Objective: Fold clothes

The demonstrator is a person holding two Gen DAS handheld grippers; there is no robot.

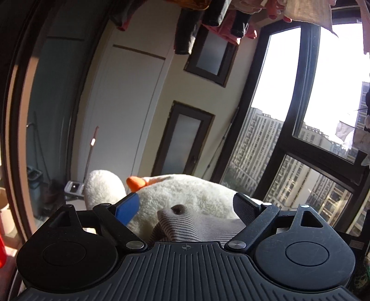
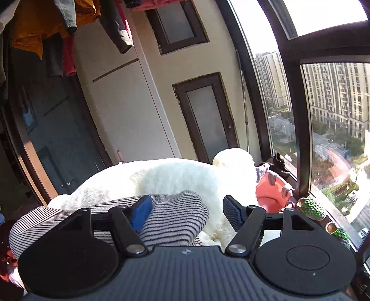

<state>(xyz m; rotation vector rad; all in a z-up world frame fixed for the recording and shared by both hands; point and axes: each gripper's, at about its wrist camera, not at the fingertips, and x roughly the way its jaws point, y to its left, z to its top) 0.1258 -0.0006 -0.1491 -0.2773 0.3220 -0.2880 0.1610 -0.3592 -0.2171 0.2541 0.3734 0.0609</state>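
Left wrist view: tall grey cabinet doors (image 1: pixel 124 111) are standing at far left, a dark bin (image 1: pixel 34 183) low beside them. White plush toy (image 1: pixel 185 192) with an orange beak (image 1: pixel 136 183) is lying across the middle, filling the space ahead of the fingers. Left gripper (image 1: pixel 187 208) is sitting wide open, blue pad (image 1: pixel 127 208) on one side, black pad (image 1: pixel 242 208) on the other, nothing pinched. Striped garment (image 1: pixel 182 227) is bunching up between the jaws, resting against the plush, not touching either pad. Hanging laundry (image 1: pixel 208 20) is dangling along the top. Big window (image 1: pixel 300 115) with apartment blocks outside is taking up the right side.

Right wrist view: hanging clothes (image 2: pixel 50 30) are crowding the top left corner. Striped garment (image 2: pixel 175 217) is draping over the plush toy (image 2: pixel 161 176), spreading left past the gripper body. Right gripper (image 2: pixel 187 213) is standing partly open; the blue pad (image 2: pixel 141 213) is touching the stripes, the black pad (image 2: pixel 232 215) is clear of the fabric, so no grip. Red basin (image 2: pixel 270 196) is sitting right of the plush toy, by the window (image 2: pixel 335 104). Green shoes (image 2: pixel 312 206) are lying on the sill at far right.
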